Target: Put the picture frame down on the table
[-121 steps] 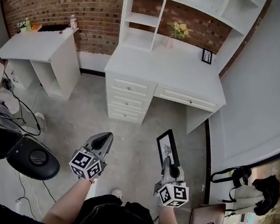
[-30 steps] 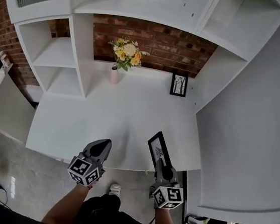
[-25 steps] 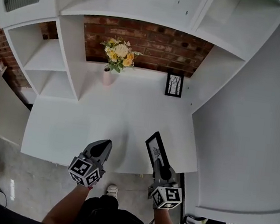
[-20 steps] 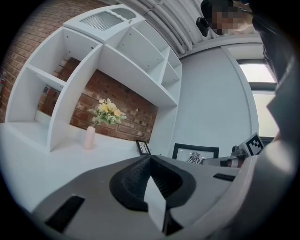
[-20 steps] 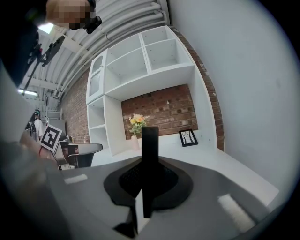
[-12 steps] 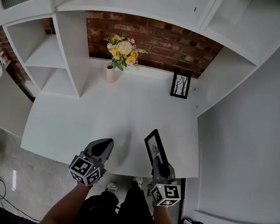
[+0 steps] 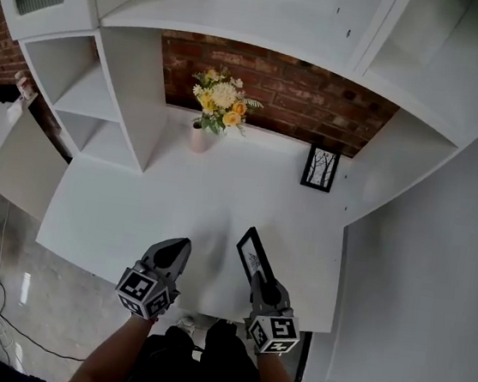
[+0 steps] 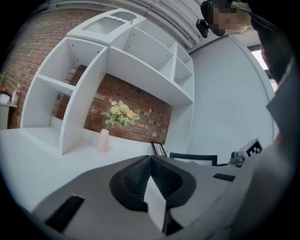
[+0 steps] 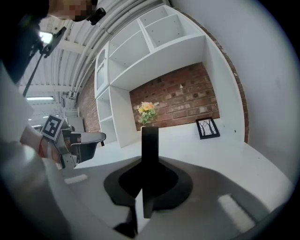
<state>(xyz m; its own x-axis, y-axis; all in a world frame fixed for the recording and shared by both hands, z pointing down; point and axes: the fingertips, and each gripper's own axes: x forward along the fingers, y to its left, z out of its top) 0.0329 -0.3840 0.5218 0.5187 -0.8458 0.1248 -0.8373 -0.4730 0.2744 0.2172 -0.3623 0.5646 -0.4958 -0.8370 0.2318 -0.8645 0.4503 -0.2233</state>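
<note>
Right claw (image 7: 264, 286) gripped the near end of the picture frame (image 7: 251, 255), held edge-up over the front of the desk (image 7: 159, 211), long axis running forward from it; left claw (image 7: 173, 251) was clenched, empty.

Picture frame (image 7: 251, 255): black border, white insert with a dark print.
Left gripper (image 7: 177, 247) and right gripper (image 7: 264, 286): grey, carrying a black-and-white square-marker pattern.
Table (image 7: 124, 211) and shelving (image 7: 105, 83): plain white.
Brick wall (image 7: 312, 91), 12 o'clock: red-brown, pale mortar lines.
Flowers (image 7: 222, 99), 11 o'clock: yellow and white, green leaves.
Vase (image 7: 201, 136): pale pink.
Small frame (image 7: 320, 168), 1 o'clock: black, bare-tree pattern on white.
</note>
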